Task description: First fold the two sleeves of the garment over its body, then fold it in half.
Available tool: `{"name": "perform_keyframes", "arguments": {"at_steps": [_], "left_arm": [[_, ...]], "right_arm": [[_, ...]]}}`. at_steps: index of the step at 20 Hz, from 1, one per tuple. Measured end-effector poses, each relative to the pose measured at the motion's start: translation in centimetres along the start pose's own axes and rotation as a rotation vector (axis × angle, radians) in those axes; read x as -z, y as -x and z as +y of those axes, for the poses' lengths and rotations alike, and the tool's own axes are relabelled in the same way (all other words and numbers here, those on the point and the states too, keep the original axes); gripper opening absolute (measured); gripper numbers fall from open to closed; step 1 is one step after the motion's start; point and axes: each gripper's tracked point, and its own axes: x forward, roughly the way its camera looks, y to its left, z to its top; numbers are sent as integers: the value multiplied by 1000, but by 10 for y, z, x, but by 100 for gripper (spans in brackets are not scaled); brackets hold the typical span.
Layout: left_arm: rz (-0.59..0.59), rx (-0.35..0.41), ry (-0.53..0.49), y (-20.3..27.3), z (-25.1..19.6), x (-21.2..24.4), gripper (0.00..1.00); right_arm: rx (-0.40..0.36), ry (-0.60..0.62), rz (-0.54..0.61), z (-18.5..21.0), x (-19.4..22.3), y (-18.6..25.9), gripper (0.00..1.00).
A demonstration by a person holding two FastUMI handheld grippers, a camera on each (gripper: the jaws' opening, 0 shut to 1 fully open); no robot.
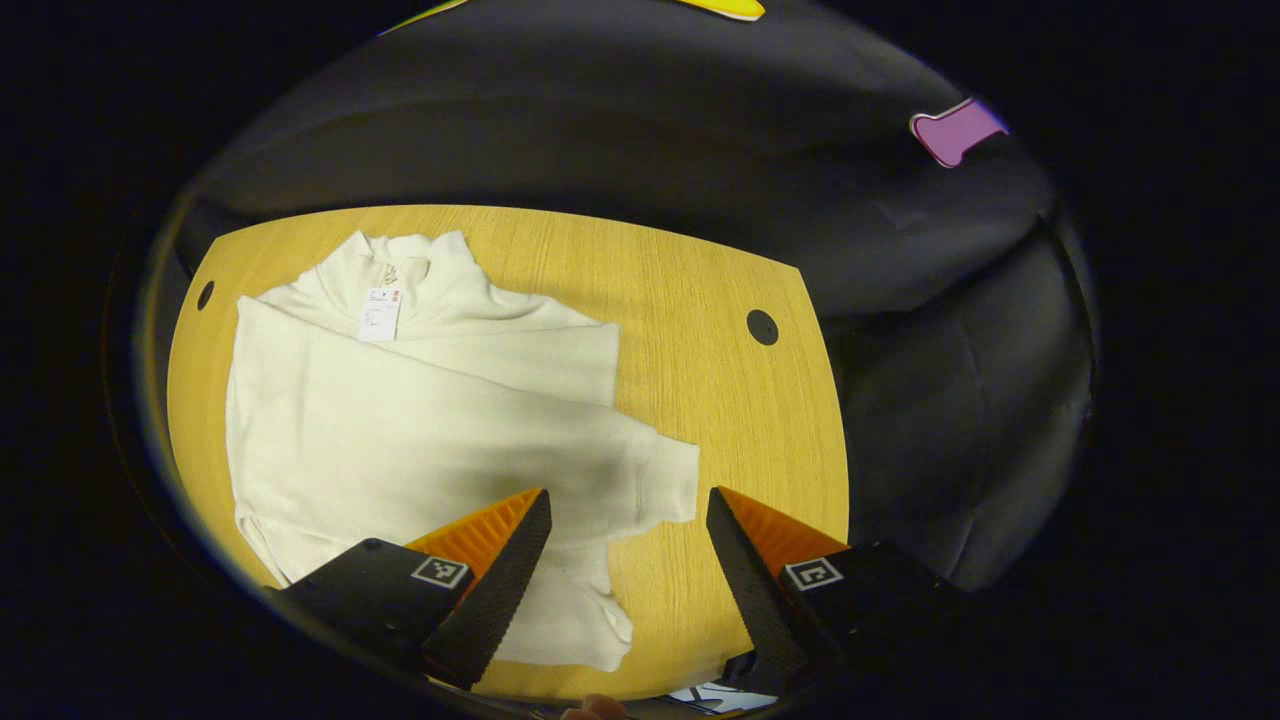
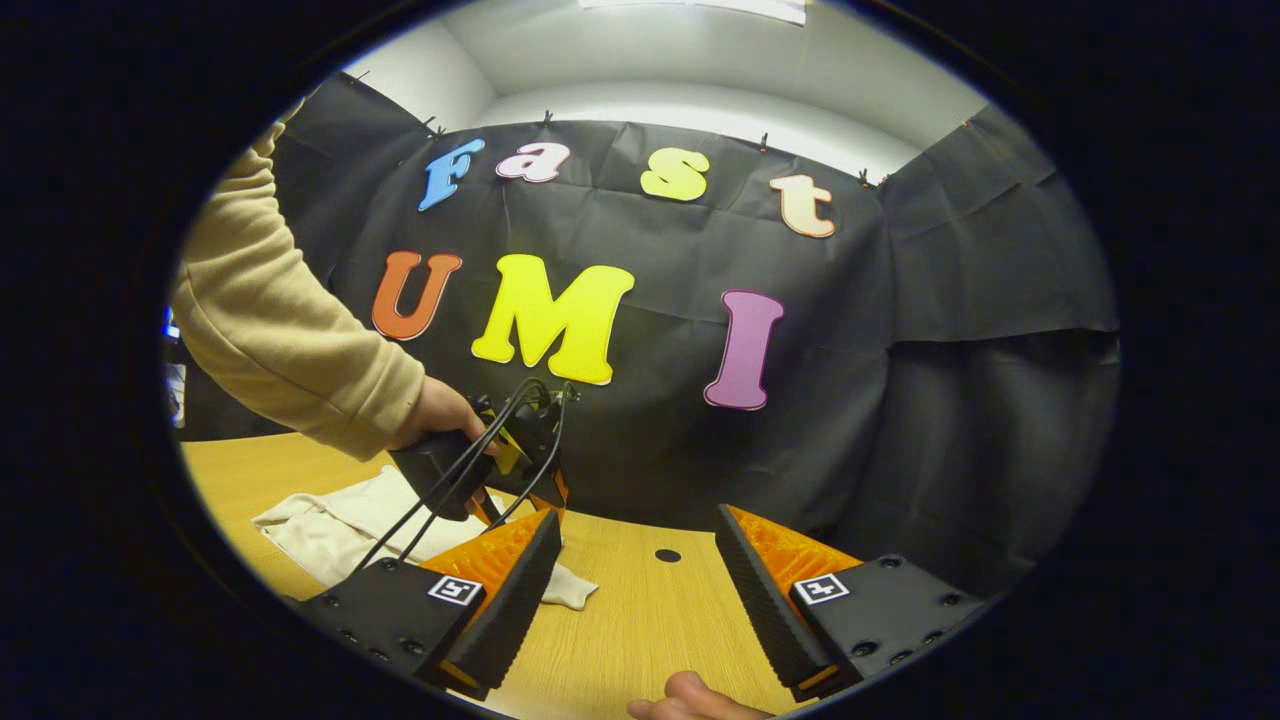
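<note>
A tan ribbed-cuff sleeve [image 2: 285,330] (soft knit); black cables [image 2: 450,480] trail from the handheld left gripper [image 2: 520,455].

The left hand-held gripper [image 1: 628,545] hangs with fingers spread apart, gripping nothing. The right hand-held gripper [image 2: 637,570] is likewise spread wide; a sleeved hand [image 2: 440,410] at ten o'clock grips the left one's handle.

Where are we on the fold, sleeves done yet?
Both sleeves look folded over the body of the white garment; one cuff overhangs its edge on the wooden table. Nothing is gripped: the left hand-held gripper and the right hand-held gripper are open. The fold in half remains.
</note>
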Motion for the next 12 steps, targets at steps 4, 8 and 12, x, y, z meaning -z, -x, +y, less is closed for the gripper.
{"name": "perform_keyframes", "arguments": {"at_steps": [4, 8, 12], "left_arm": [[-114, -136, -95, 43, 81, 20, 99], [-160, -236, -100, 72, 157, 63, 99], [-156, -287, -68, 87, 206, 92, 99]], "right_arm": [[-54, 2, 28, 35, 7, -6, 97], [-102, 13, 74, 76, 26, -14, 97], [-131, 30, 121, 106, 49, -24, 96]]}}
